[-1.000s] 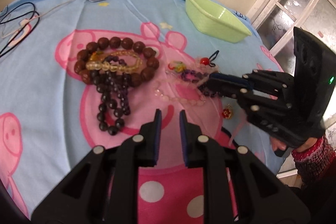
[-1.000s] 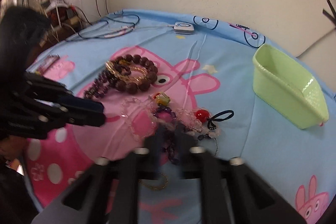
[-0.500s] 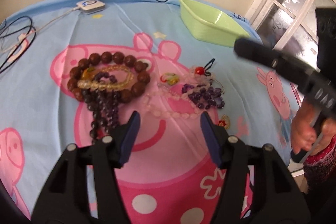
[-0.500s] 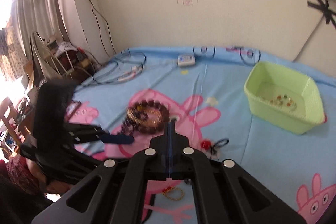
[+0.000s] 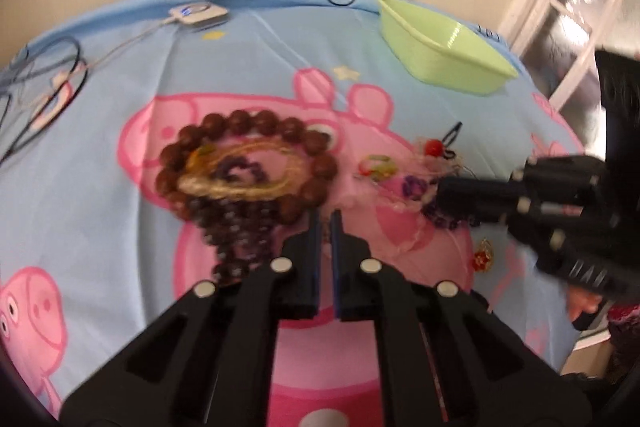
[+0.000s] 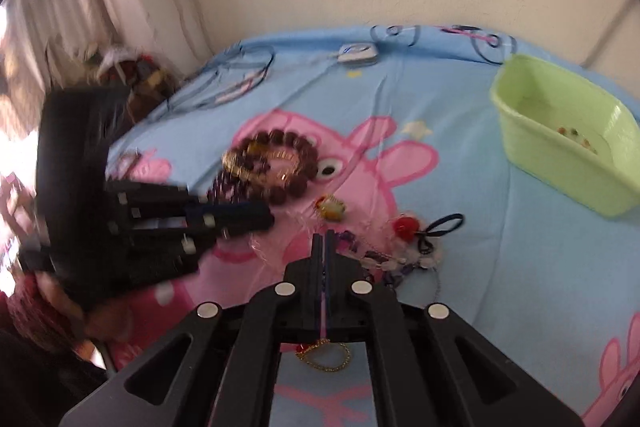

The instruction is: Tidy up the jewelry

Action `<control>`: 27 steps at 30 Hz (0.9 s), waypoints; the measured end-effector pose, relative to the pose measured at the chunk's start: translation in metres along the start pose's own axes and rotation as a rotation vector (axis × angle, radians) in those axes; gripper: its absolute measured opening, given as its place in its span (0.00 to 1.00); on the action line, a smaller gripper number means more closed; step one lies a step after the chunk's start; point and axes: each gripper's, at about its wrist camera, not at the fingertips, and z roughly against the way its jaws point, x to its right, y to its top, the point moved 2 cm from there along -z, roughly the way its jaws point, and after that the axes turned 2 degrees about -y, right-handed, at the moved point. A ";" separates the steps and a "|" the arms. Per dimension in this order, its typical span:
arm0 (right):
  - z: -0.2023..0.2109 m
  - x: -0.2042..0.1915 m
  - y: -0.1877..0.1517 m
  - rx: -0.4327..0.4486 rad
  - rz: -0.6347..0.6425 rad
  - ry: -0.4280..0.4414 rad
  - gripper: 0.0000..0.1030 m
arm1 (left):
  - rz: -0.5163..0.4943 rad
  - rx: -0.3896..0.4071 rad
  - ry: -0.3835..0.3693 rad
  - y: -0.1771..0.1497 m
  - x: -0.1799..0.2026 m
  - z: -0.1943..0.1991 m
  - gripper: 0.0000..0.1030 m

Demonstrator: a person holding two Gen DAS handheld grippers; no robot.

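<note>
Jewelry lies on a cartoon-pig bedsheet. A brown bead bracelet [image 5: 236, 119] [image 6: 288, 137] rings a yellow crystal bracelet [image 5: 248, 183], and a dark purple strand [image 5: 236, 227] trails from them. My left gripper [image 5: 324, 223] [image 6: 268, 215] hovers just right of that strand, its jaws closing to a thin gap with nothing between them. My right gripper [image 6: 324, 239] [image 5: 440, 191] is shut, its tips over a tangle of purple beads [image 6: 348, 239] [image 5: 412, 185]. The green basket [image 5: 440, 55] [image 6: 560, 155] at the back right holds a few small beads.
A red bead on a black hair tie [image 6: 404, 225], a coloured ring [image 6: 330, 207] and a gold chain with a red charm [image 6: 324, 355] lie nearby. A white charger [image 5: 198, 15] and cables [image 5: 48, 95] lie at the sheet's far left. A window stands at the right.
The left jaws spread wide, then came together again, nearer the dark purple strand. The right gripper rose above the sheet, then dropped back to the purple bead tangle.
</note>
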 end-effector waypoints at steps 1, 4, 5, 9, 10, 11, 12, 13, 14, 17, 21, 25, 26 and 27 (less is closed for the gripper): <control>-0.003 -0.005 -0.002 -0.018 0.032 -0.005 0.00 | 0.017 0.000 -0.019 -0.001 -0.004 0.003 0.04; -0.007 -0.023 -0.007 -0.031 0.123 -0.016 0.15 | 0.042 0.007 -0.038 -0.006 -0.011 0.010 0.04; -0.006 -0.026 -0.009 -0.013 0.138 -0.015 0.18 | 0.046 0.009 -0.046 -0.008 -0.012 0.013 0.04; -0.002 -0.027 -0.010 0.011 0.152 -0.051 0.27 | 0.066 0.040 -0.138 -0.014 -0.012 0.036 0.04; -0.003 -0.026 -0.009 0.005 0.143 -0.057 0.28 | 0.068 0.047 -0.158 -0.014 -0.011 0.041 0.04; -0.004 -0.025 -0.008 -0.003 0.139 -0.052 0.28 | 0.070 0.059 -0.184 -0.015 -0.010 0.048 0.04; -0.006 -0.025 -0.007 -0.013 0.139 -0.042 0.28 | 0.070 0.078 -0.211 -0.015 -0.008 0.059 0.04; -0.009 -0.027 -0.005 -0.023 0.147 -0.038 0.28 | 0.069 0.092 -0.229 -0.014 -0.005 0.066 0.04; -0.011 -0.029 -0.003 -0.023 0.160 -0.041 0.28 | 0.069 0.102 -0.243 -0.013 -0.003 0.071 0.04; -0.020 -0.041 0.001 -0.019 0.210 -0.056 0.28 | 0.070 0.136 -0.301 -0.006 0.007 0.090 0.04; -0.025 -0.040 0.008 0.011 0.195 -0.062 0.28 | 0.035 0.180 -0.339 0.002 0.022 0.112 0.04; -0.021 -0.019 0.008 0.000 0.084 0.015 0.00 | 0.011 0.235 -0.315 0.009 0.025 0.131 0.04; -0.017 -0.013 0.007 -0.004 0.054 0.023 0.00 | 0.017 0.245 -0.292 0.010 0.022 0.133 0.04; -0.013 -0.009 0.004 0.000 0.037 0.021 0.00 | 0.032 0.247 -0.272 0.010 0.016 0.132 0.04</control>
